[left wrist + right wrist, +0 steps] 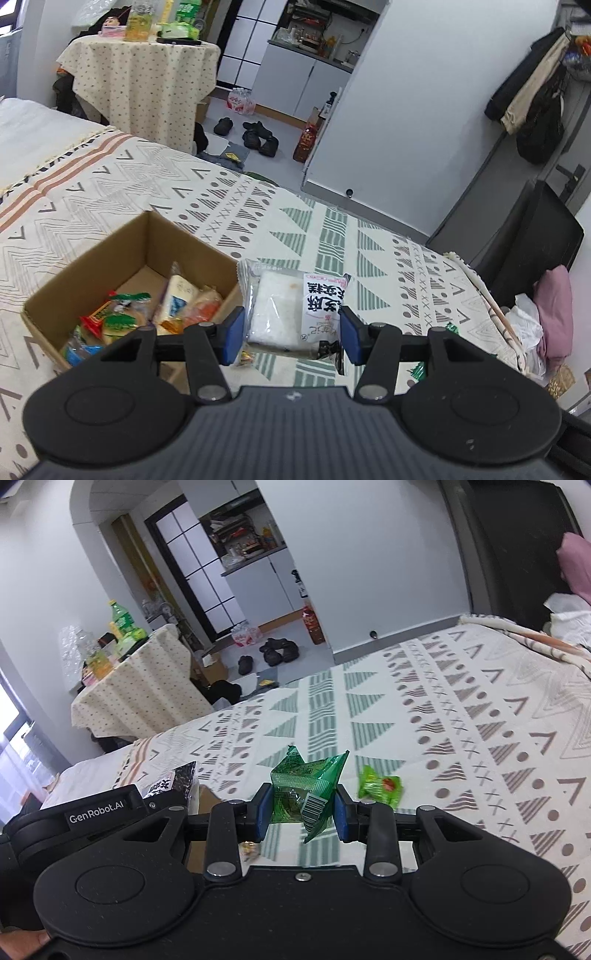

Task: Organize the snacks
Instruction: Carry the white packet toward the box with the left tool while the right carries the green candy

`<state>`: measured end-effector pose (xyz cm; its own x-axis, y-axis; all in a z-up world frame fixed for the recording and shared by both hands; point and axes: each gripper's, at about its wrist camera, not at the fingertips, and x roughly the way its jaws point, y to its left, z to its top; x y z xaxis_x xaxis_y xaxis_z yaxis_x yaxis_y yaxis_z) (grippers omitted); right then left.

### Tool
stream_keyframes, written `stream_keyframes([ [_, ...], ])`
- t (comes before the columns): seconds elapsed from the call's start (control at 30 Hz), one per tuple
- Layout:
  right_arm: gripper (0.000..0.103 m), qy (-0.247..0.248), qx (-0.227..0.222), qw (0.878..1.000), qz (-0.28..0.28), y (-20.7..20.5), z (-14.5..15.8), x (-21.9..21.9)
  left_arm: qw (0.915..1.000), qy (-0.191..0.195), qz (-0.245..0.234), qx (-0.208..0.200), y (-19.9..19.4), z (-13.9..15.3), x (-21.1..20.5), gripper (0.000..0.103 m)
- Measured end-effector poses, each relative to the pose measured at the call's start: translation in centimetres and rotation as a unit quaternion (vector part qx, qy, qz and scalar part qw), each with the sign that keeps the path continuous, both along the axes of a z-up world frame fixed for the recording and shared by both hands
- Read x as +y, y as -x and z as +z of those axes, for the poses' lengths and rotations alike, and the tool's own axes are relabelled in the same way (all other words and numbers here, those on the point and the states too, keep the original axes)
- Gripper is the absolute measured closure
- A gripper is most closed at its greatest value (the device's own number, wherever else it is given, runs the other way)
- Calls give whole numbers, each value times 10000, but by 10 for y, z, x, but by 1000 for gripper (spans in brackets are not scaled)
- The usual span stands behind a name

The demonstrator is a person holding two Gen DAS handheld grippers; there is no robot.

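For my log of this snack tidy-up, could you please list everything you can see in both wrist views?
Box: 1, brown cardboard, on the bed, several snacks inside.
Rice cake packet: 1, white and black, between the left pads, right of the box.
Green packet: 1, dark green, between the right pads.
Loose snack: 1, light green with red, on the bed.
Small candy: 1, yellowish, on the bed under the grippers.
Bed cover: 1, cream, patterned.
Side table: 1, dotted cloth, bottles on top.
Shoes: several, black, on the floor.
Left gripper: shut on the rice cake packet.
Right gripper: shut on the green packet.
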<state>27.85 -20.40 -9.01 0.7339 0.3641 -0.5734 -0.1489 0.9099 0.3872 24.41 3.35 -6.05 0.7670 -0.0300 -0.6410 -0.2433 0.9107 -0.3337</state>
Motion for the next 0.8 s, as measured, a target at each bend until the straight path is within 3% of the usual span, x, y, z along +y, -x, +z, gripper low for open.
stream_keyframes([
  [0.43,70,297,-296,9989,218,6,22,47,9984,312,441,-174,15,15,60,50],
  [0.57,70,357,-331,9983,306,6,22,62,9972,239,682,-212,22,18,78,50],
  [0.8,70,359,-324,9976,492,4,21,93,9936,475,1023,-56,25,11,113,50],
])
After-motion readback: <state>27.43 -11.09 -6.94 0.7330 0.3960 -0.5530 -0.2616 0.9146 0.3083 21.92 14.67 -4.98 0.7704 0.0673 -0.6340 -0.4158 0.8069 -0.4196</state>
